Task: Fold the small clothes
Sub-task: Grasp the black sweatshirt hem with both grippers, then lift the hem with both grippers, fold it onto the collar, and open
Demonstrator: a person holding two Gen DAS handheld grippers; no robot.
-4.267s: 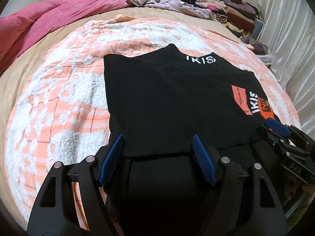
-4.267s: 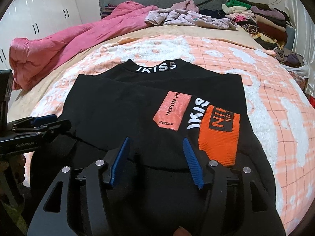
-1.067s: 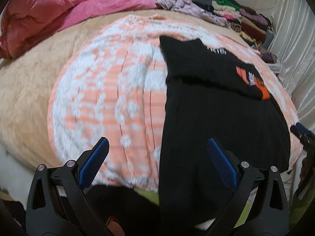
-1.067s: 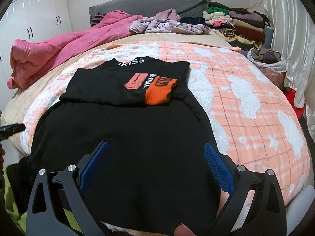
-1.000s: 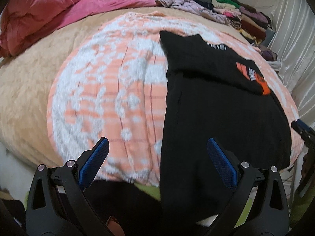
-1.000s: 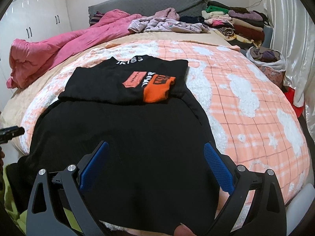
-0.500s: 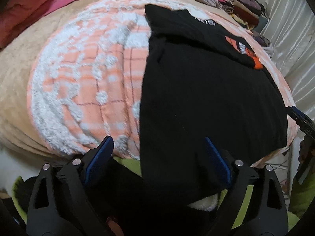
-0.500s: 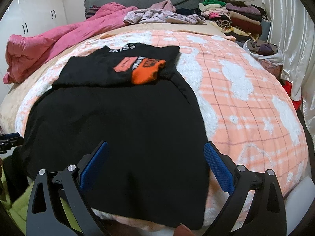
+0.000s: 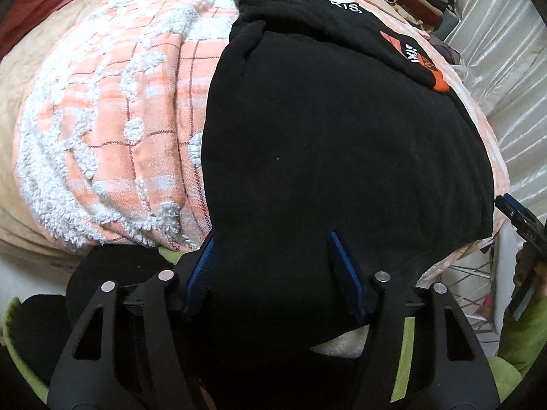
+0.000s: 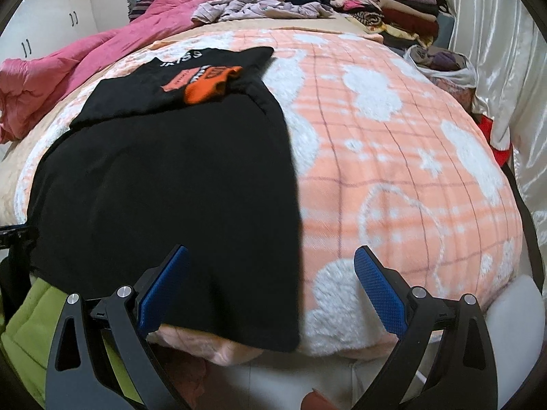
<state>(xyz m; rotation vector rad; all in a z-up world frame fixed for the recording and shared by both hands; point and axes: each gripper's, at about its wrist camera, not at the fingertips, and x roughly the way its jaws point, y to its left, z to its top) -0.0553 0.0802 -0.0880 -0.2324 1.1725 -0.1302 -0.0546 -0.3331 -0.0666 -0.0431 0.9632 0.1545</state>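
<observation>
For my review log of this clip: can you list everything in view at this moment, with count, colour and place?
black garment: one, black, spread on the bed, near hem hanging over the edge
folded top part with prints: one, black with orange patches and white letters, lying on the garment's far end
blanket: one, peach with white fluffy shapes, covering the bed
pink quilt: one, pink, bunched at far left
loose clothes: a heap, lilac and mauve, at the headboard
stacked clothes: one pile, mixed colours, far right corner
curtain: one, white, right side
left gripper: black with blue pads, jaws closing around the near hem
right gripper: black with blue pads, jaws wide open over the hem's right corner
</observation>
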